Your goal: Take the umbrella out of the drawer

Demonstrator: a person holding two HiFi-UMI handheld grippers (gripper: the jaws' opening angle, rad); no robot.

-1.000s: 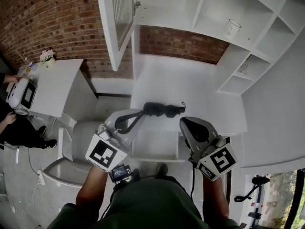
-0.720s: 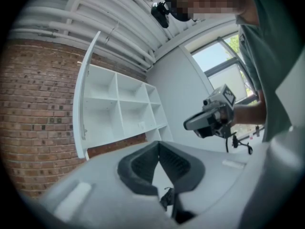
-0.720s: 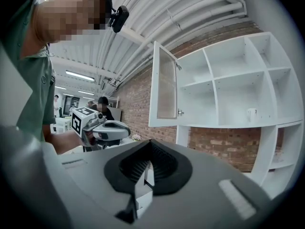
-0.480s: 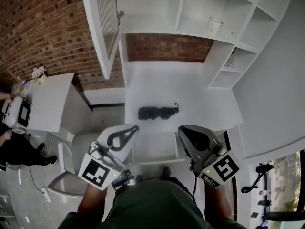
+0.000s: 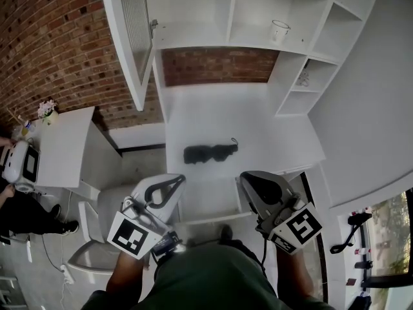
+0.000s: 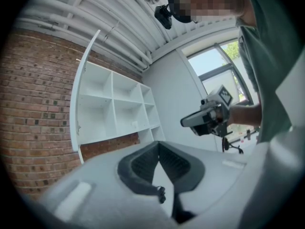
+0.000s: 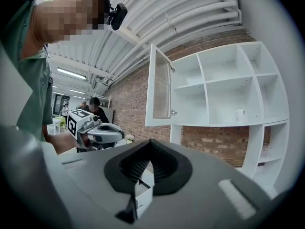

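Umbrella [image 5: 208, 154]: one, black, folded, lying flat on white top [image 5: 271, 128] at centre of frame, out of the open drawer [image 5: 210, 219] just below it. Long axis left–right in frame, strap loop at right end.

Count: two grippers, one drawer, one cup [image 5: 279, 30] on shelf, upper right.

Left gripper [image 5: 173, 181], lower left: jaws pressed together, nothing between. Right gripper [image 5: 248, 177], lower right: likewise closed, empty.

Versus one second earlier: left tip then at umbrella's left end, now apart from it. Both grippers drawn back toward bottom edge.
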